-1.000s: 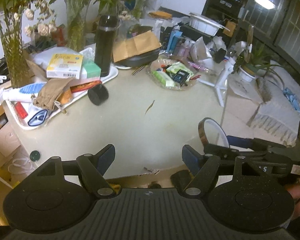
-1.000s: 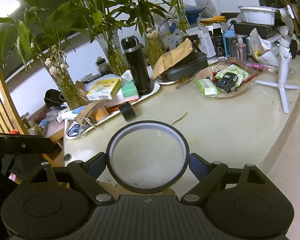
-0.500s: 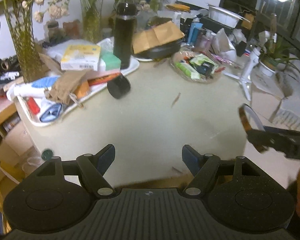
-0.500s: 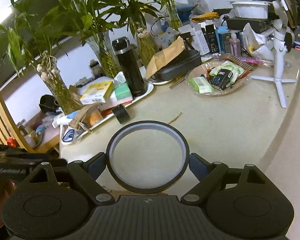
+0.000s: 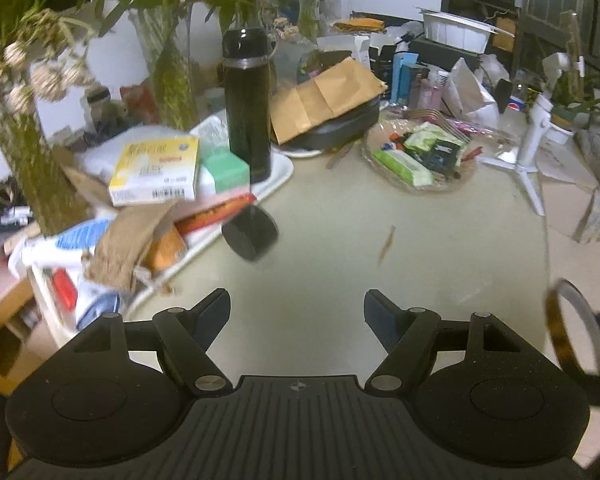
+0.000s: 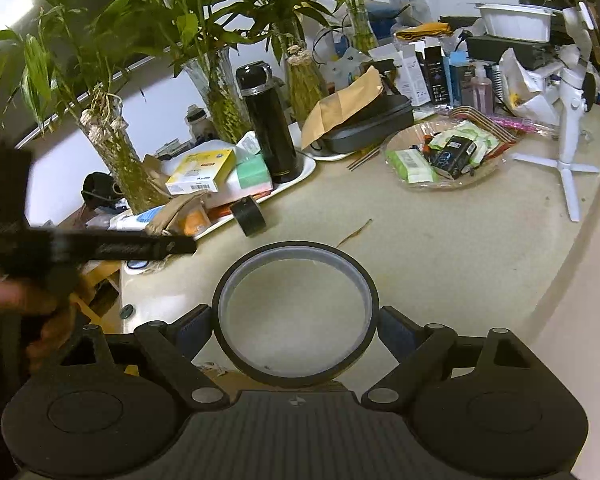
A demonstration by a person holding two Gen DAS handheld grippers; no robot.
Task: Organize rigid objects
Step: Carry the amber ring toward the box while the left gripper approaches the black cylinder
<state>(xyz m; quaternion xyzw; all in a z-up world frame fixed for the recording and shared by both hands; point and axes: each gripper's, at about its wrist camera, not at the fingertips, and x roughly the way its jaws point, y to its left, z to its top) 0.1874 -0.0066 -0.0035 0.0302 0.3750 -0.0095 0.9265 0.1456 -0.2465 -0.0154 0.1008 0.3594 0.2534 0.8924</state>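
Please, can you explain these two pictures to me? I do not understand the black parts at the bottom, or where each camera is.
There is no robot. A person holds a hand tool with two fingers in each hand, and each tool carries a wide-angle camera looking forward along its fingers.

One picture is from the left tool. The left gripper is open and holds nothing. The other picture is from the right tool. The right gripper is closed on a large roll of tape, which also shows at the right edge of the left view.

On the table lie a small black tape roll, a white tray with boxes and a tall black flask, a clear dish of small packets, a white tripod and vases with plants.
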